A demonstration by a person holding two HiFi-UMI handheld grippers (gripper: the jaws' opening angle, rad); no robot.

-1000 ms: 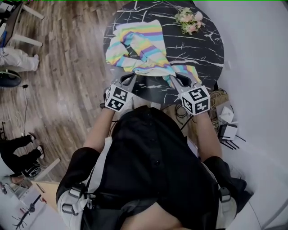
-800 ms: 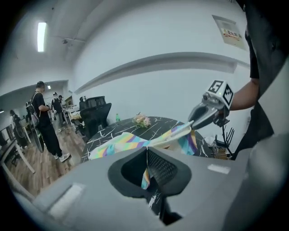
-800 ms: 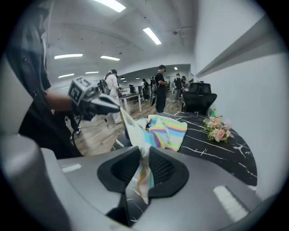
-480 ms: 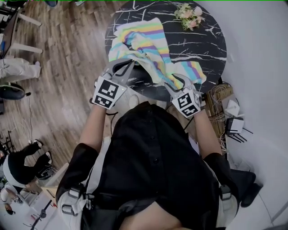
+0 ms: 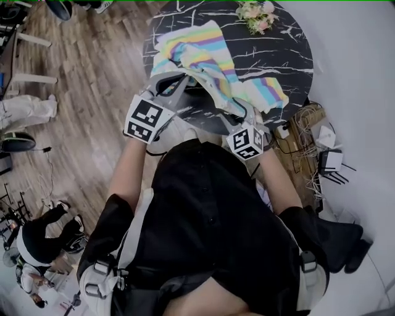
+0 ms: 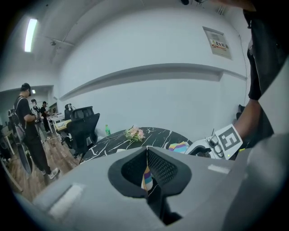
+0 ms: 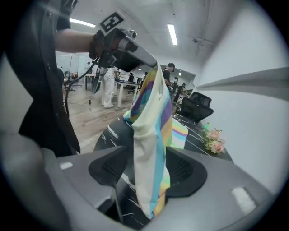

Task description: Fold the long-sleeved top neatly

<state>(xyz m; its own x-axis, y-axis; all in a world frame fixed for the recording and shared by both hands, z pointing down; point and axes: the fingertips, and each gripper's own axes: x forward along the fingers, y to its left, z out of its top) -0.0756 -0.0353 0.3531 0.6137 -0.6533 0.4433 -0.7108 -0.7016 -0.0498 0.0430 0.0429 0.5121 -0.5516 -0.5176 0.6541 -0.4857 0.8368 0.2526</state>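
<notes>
Currently, striped top is pinched in the closed left hand-held gripper, upper centre; right hand-held gripper has just been opened, fabric hung loose between its jaws.

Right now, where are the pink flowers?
In the head view the flowers lie at the far right edge of the black table, beyond the striped top.

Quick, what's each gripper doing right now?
Left gripper: shut on the top.
Right gripper: open, its jaws have just been opening; the top hangs between them, not pinched.
</notes>
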